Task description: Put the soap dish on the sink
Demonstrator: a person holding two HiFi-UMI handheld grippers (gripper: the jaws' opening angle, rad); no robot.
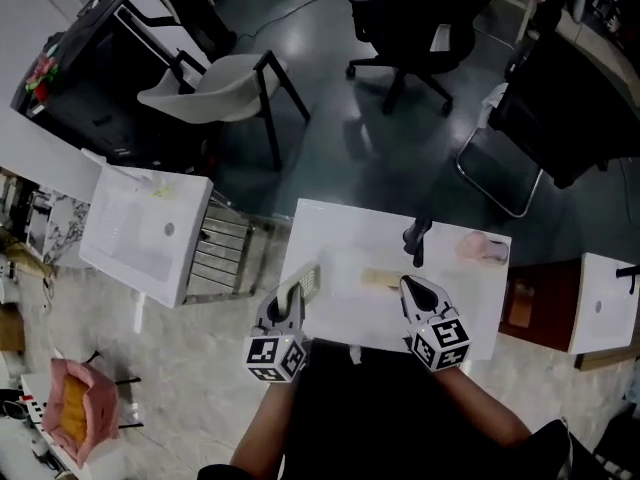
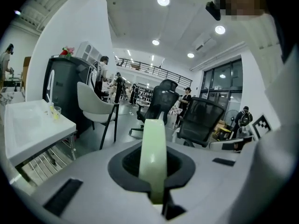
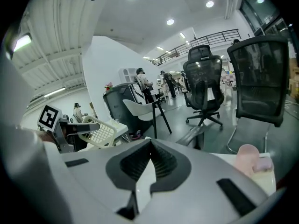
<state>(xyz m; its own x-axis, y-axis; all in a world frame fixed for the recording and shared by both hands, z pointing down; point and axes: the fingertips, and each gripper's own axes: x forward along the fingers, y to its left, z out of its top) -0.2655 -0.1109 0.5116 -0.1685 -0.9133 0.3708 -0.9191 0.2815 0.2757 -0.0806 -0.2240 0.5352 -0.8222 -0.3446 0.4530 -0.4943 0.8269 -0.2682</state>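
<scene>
Clearly the soap dish (image 1: 308, 282) is in the left gripper (image 1: 296, 292), whose jaws are closed tight on it. From the head view we see it over the near left corner of the white sink (image 1: 340, 230) in front of the person, its slatted pale green face turned up. We cannot tell from there whether it touches the top. The left gripper view gives us the same dish edge-on: a narrow pale green band standing upright between the pads and reaching out past the tips. The right gripper view shows what neither of those does. It looks across at the left gripper from the side, with the dish's open lattice sticking out beside the cube with square markers (image 3: 49, 117). The right gripper (image 1: 412, 286) is over the near middle of the sink, well apart from the dish. In its own view the jaws meet at the tips with nothing between them. Just beyond it, the head view shows a pale tan bar (image 1: 380, 279) lying on the sink, a black tap (image 1: 416, 240) behind that, and a pink thing (image 1: 482, 247) at the far right corner. Only the head view takes in the second sink (image 1: 145, 230) off to the left, the white chair (image 1: 215, 90) and the black office chair (image 1: 410, 18) on the dark floor.
</scene>
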